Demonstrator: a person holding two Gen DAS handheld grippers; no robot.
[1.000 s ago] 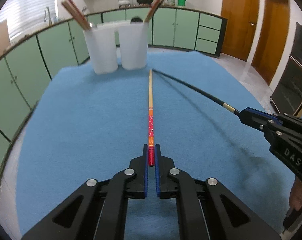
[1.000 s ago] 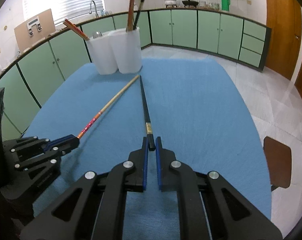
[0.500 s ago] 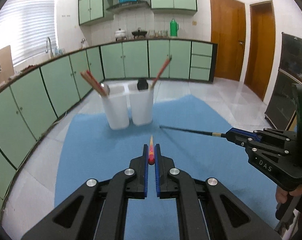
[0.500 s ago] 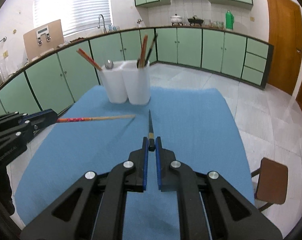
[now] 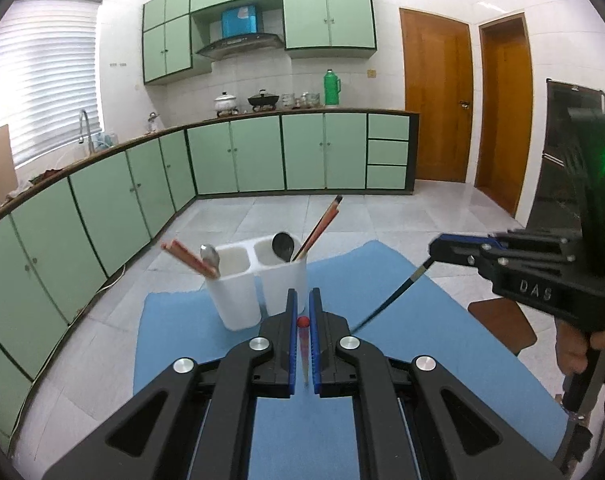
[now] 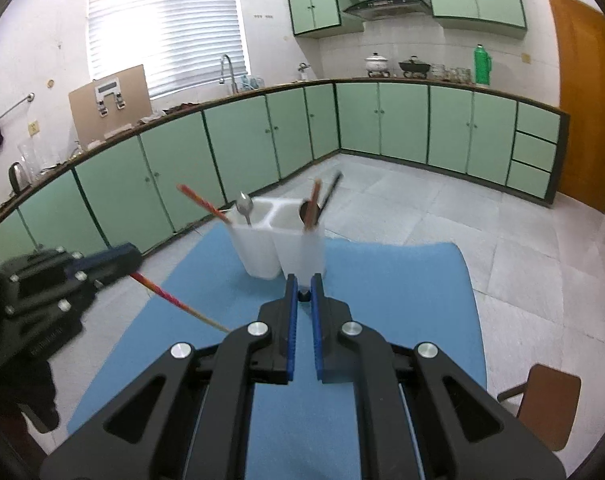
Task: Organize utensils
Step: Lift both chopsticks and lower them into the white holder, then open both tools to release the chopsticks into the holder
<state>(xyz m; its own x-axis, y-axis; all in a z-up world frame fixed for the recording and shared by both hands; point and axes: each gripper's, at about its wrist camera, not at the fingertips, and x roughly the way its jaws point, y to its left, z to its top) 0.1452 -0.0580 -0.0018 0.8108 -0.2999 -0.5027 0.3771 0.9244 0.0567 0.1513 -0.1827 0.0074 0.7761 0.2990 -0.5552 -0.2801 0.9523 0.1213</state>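
- Step in hand, as I judge it: carrying, with two chopsticks lifted off the bench (image 5: 442,356) and not yet dropped into the holder (image 5: 258,276).
- Left tongs (image 5: 303,344) are clamped on the red chopstick (image 6: 170,298) by its red end; in the right view it slopes down from them, tip low over the blue mat (image 6: 402,280).
- Right tongs (image 6: 303,320) are clamped on the black chopstick (image 5: 390,300); the left view shows it hanging down and leftward from them, tip just above the mat.
- Both sticks are in the air, near the holder but outside it.
- The next move calls for lifting each stick above the rim, turning its tip down over one compartment, and only then parting the tongs; a slanted entry may catch the rim or tip the light holder.
- The holder is a white twin-compartment tub on the mat.
- Left compartment: reddish chopsticks (image 5: 188,256) leaning left, plus a metal spoon (image 5: 210,258).
- Right compartment: a dark spoon (image 5: 282,246) and chopsticks (image 5: 320,226) leaning right.
- By colour, red probably goes left and black right.
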